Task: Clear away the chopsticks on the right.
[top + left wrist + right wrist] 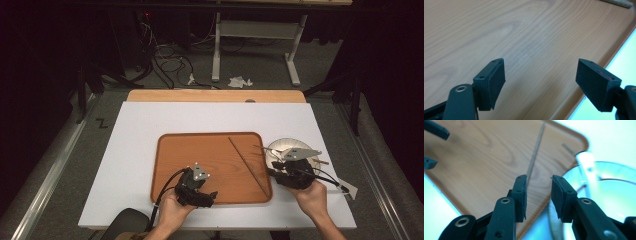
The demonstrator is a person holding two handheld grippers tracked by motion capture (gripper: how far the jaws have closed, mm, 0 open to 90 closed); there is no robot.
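Left hand (172, 210): enters from the bottom edge, forearm angled up and slightly right, wrapped around the rear of its tool.
Left gripper (540, 83): over the near part of the wooden tray (215, 150), pointing toward the tray's right side; jaws released, set wide apart, nothing between them, bare wood grain beneath.
Right hand (312, 196): comes in from the bottom right, forearm slanting up and left.
Right gripper (538, 195): at the tray's right rim, beside the plate (280, 145); jaws parted by a narrow gap, holding nothing.
Chopstick (248, 165): lies diagonally on the tray's right half, far end toward the middle, near end at the front right corner.
Second thin stick (569, 148): near the plate's rim, too blurred to name.
Tray: rests on a white mat (135, 145).
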